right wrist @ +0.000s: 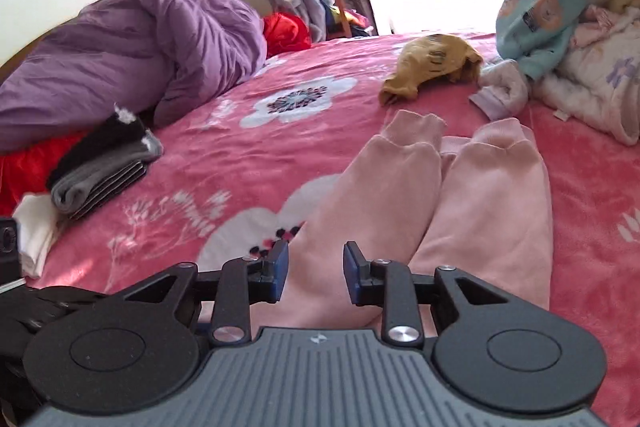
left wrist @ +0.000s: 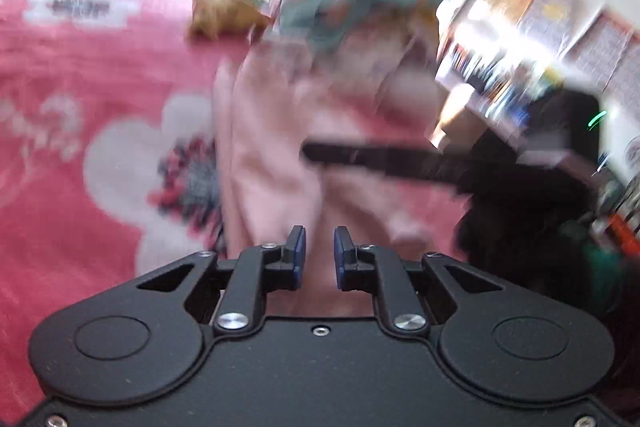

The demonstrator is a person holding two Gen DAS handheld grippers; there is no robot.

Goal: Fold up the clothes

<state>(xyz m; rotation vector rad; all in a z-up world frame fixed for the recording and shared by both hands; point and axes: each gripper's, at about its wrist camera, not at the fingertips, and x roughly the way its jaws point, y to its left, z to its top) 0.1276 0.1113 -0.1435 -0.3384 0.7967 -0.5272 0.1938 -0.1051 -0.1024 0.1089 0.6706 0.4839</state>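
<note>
Where pink trousers (right wrist: 460, 211) lie, parted jaws.
</note>
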